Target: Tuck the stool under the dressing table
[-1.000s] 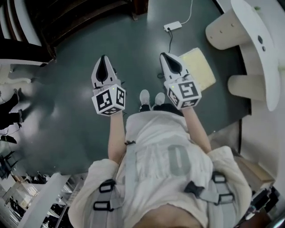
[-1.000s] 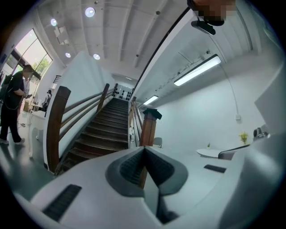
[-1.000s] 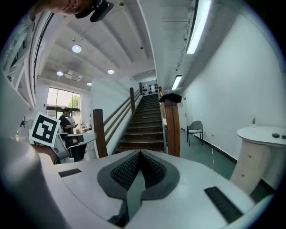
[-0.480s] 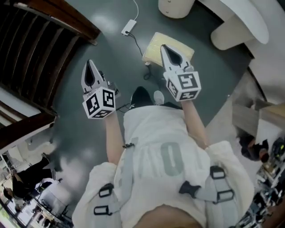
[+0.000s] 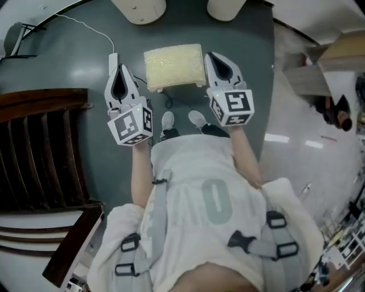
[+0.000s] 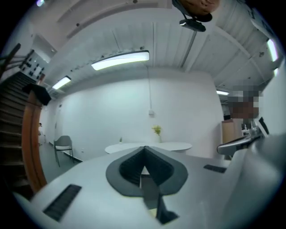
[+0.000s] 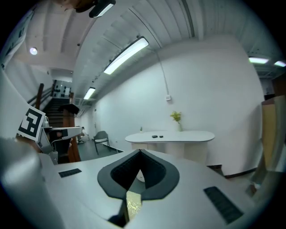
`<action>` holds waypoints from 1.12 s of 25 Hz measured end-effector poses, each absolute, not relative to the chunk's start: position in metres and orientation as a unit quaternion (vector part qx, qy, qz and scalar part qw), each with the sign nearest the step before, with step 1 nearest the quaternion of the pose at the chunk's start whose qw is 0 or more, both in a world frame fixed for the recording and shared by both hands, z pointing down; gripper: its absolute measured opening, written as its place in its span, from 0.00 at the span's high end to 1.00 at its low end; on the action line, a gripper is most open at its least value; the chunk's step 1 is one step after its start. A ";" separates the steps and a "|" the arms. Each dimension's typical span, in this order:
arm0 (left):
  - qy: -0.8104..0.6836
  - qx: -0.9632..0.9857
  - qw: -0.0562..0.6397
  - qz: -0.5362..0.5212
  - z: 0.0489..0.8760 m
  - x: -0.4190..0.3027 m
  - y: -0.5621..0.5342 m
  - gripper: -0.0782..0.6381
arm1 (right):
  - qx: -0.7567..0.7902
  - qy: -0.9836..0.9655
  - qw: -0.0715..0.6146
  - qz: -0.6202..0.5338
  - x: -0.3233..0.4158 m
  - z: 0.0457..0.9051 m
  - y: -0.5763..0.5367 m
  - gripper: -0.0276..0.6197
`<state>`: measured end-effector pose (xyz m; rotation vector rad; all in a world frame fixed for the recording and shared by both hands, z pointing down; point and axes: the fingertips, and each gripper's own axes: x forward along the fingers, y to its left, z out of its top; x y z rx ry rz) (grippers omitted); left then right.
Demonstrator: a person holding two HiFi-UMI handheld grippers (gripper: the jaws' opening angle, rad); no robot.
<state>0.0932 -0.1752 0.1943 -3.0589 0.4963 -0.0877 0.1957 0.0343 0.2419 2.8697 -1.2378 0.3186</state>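
The stool (image 5: 174, 65), a low seat with a pale yellow cushion, stands on the grey floor just ahead of the person's feet. Two round white legs of the dressing table (image 5: 138, 8) show beyond it at the top edge. The white table top (image 7: 170, 136) is farther off in the right gripper view, and the dressing table (image 6: 147, 146) is also in the left gripper view. My left gripper (image 5: 120, 69) is shut and empty, left of the stool. My right gripper (image 5: 212, 57) is shut and empty at the stool's right edge. Both point level and are held above the stool.
A dark wooden staircase (image 5: 40, 148) fills the left side. A white power strip (image 5: 112, 60) with its cable lies left of the stool. Cardboard boxes (image 5: 319, 74) stand at the right. A grey chair (image 6: 64, 144) stands by the far wall; a small plant (image 7: 177, 118) is on the table.
The person has turned: the stool moved from the upper right to straight ahead between the grippers, and the staircase swung to the left. Both grippers stayed shut and empty.
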 end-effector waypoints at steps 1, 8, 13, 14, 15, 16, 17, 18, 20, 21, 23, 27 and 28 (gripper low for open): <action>0.138 -0.990 0.027 -0.032 0.195 0.104 -0.172 0.89 | 0.920 -0.378 -0.001 0.103 0.197 0.243 0.038 0.95; 0.026 -0.998 0.032 -0.040 0.201 0.140 -0.151 0.89 | 0.955 -0.276 0.005 0.108 0.185 0.244 0.072 0.95; -0.001 -0.999 0.021 -0.045 0.211 0.138 -0.138 0.89 | 0.963 -0.245 0.008 0.112 0.163 0.246 0.094 0.95; -0.004 -0.999 0.020 -0.045 0.213 0.139 -0.137 0.89 | 0.964 -0.241 0.009 0.115 0.162 0.247 0.096 0.95; -0.006 -0.999 0.019 -0.045 0.214 0.140 -0.138 0.89 | 0.964 -0.237 0.008 0.118 0.161 0.248 0.097 0.95; -0.009 -0.999 0.019 -0.045 0.214 0.142 -0.138 0.89 | 0.965 -0.233 0.007 0.120 0.160 0.249 0.097 0.95; -0.012 -0.999 0.019 -0.044 0.214 0.143 -0.140 0.89 | 0.966 -0.230 0.006 0.121 0.159 0.250 0.097 0.95; -0.015 -0.999 0.019 -0.042 0.213 0.143 -0.141 0.89 | 0.966 -0.228 0.005 0.121 0.158 0.250 0.096 0.95; -0.018 -0.999 0.018 -0.039 0.212 0.144 -0.143 0.89 | 0.966 -0.227 0.005 0.121 0.156 0.249 0.094 0.95; -0.019 -0.999 0.018 -0.039 0.211 0.145 -0.143 0.89 | 0.966 -0.227 0.005 0.120 0.156 0.248 0.093 0.95; -0.020 -0.999 0.020 -0.042 0.212 0.143 -0.142 0.89 | 0.966 -0.229 0.003 0.122 0.154 0.249 0.093 0.95; -0.007 -0.998 0.025 -0.056 0.220 0.138 -0.139 0.89 | 0.964 -0.232 -0.008 0.130 0.155 0.258 0.101 0.95; 0.000 -0.998 0.021 -0.058 0.221 0.140 -0.139 0.89 | 0.963 -0.236 -0.012 0.127 0.159 0.260 0.103 0.95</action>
